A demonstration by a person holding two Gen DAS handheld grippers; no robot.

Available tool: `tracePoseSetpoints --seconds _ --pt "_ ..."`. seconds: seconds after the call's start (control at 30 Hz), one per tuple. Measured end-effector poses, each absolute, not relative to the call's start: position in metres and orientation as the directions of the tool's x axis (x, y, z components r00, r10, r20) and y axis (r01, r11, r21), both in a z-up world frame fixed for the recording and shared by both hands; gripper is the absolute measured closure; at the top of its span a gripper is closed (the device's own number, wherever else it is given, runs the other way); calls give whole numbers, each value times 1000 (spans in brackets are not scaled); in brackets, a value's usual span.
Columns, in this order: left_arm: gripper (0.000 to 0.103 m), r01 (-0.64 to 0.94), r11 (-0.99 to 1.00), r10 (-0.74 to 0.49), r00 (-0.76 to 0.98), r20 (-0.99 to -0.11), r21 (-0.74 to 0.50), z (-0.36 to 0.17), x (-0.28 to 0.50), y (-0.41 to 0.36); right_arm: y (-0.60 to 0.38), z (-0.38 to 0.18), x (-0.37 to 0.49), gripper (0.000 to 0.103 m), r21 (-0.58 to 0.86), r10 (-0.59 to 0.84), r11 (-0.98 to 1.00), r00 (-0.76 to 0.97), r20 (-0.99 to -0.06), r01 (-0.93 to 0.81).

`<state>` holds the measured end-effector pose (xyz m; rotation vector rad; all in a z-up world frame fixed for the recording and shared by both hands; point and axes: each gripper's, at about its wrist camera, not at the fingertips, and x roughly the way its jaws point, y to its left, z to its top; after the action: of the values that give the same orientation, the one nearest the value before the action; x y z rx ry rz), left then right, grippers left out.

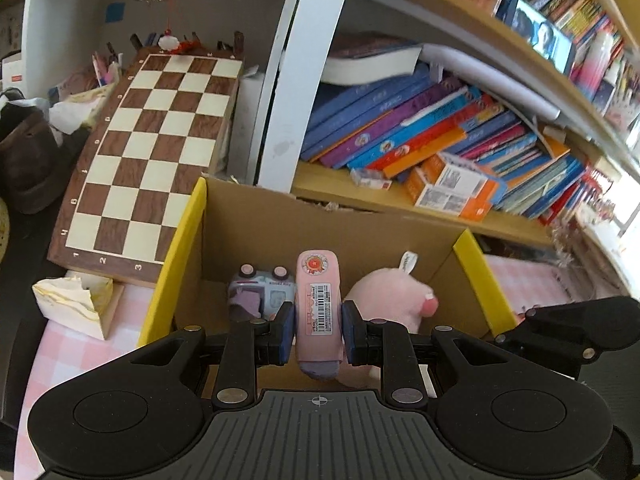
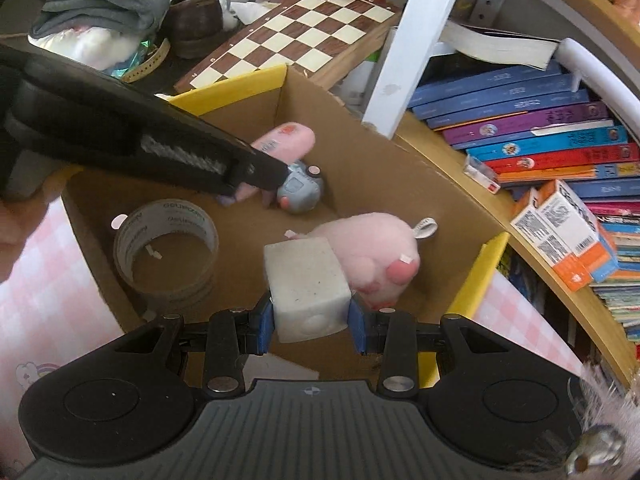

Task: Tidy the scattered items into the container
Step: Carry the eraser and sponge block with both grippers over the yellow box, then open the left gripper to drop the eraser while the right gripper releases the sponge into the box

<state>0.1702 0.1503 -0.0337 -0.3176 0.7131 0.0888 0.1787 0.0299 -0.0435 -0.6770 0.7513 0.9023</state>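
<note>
An open cardboard box (image 1: 332, 224) with yellow flap edges stands in front of me. My left gripper (image 1: 318, 328) is shut on a pink oblong case (image 1: 318, 304) with a barcode label, held over the box. In the right wrist view the same left gripper (image 2: 260, 186) reaches in from the left with the pink case (image 2: 286, 140). My right gripper (image 2: 311, 320) is shut on a pale grey block (image 2: 306, 284) above the box (image 2: 376, 172). Inside lie a pink plush toy (image 2: 372, 252), a small grey toy car (image 2: 300, 190) and a roll of tape (image 2: 166, 248).
A chessboard (image 1: 160, 152) leans behind the box at the left. A wooden shelf of leaning books (image 1: 440, 132) runs behind and to the right, with a white post (image 1: 296, 80) between. A tissue box (image 1: 74, 304) sits on the pink checked cloth (image 1: 60, 360).
</note>
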Motion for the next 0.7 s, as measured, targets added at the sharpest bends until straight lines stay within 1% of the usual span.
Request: tracePoseSetpoints --seconds 0.2,0.7 --pt "80 -193 951 -30 720 -693 -243 -45 179 152 36 -52 185 68 -190 424 445 393 -816 -875" --pt "78 -196 951 -26 721 -692 -240 -44 179 152 36 -54 188 67 -180 429 449 388 -816 -875"
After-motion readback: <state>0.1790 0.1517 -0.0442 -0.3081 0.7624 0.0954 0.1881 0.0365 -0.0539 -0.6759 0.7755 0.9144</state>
